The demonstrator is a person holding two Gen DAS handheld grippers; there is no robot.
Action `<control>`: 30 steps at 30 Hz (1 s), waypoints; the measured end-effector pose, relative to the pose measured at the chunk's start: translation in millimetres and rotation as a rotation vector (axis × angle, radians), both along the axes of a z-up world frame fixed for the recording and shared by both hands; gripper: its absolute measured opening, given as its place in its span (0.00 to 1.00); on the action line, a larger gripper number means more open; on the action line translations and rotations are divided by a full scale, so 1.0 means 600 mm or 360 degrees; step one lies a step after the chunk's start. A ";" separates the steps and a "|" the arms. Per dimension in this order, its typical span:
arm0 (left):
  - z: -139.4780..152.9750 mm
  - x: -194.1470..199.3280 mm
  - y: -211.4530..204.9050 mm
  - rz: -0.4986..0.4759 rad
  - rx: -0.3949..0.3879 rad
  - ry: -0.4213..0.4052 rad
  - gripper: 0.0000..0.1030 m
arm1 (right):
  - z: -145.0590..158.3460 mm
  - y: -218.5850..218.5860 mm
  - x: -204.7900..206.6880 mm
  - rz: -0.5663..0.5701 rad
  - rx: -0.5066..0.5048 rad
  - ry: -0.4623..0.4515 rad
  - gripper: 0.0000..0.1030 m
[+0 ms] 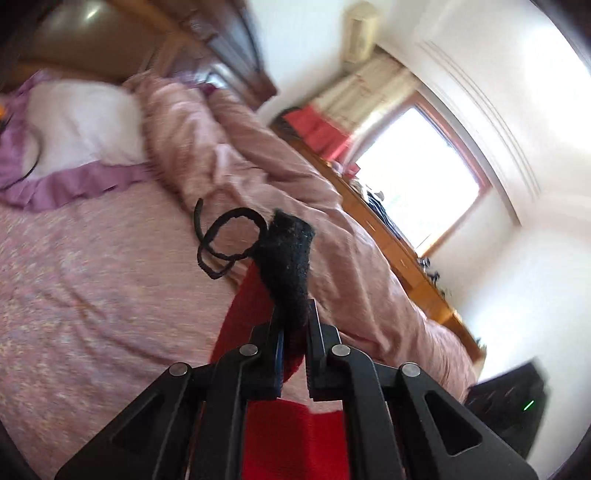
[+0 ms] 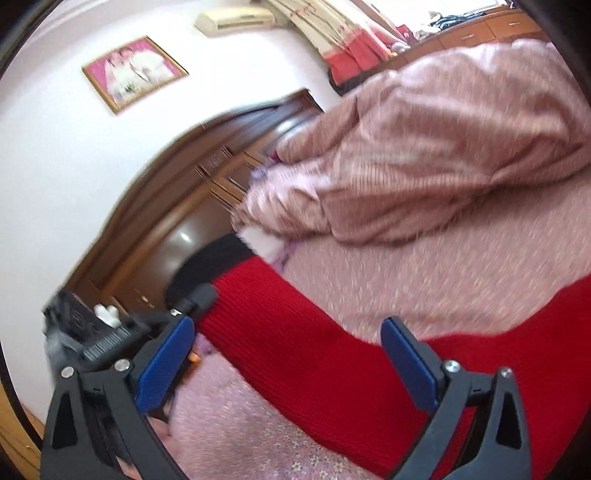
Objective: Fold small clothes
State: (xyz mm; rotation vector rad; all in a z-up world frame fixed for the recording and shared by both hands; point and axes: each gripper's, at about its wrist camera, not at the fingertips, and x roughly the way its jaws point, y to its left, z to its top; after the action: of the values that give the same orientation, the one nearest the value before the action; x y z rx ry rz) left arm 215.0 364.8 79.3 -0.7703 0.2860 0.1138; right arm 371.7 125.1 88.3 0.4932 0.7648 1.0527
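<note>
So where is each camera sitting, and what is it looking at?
Left wrist: rides the left gripper, looking over the bed toward the window; its jaws are shut on the red garment's black cuff.
Right wrist: rides the right gripper, facing the headboard and framed picture; its jaws stand open above the red garment.
Shared: garment, pink quilt, air conditioner.

The left gripper [image 1: 293,314] points slightly downward, its jaws closed tight on the black cuff [image 1: 290,251] of a red garment [image 2: 332,354]. The right gripper [image 2: 288,354] also tilts slightly downward, rolled to one side, its jaws standing wide apart with the blue pads [image 2: 164,363] pressing on nothing.
</note>
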 end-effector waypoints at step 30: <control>-0.040 -0.036 0.039 0.0165 -0.0270 -0.0199 0.02 | 0.018 0.042 0.000 0.0232 -0.0099 0.0200 1.00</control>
State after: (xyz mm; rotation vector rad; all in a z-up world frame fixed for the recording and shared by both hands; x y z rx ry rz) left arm 193.5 388.1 55.1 -0.9568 0.1377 0.1396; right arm 371.8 150.0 99.3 0.4587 0.9534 1.1368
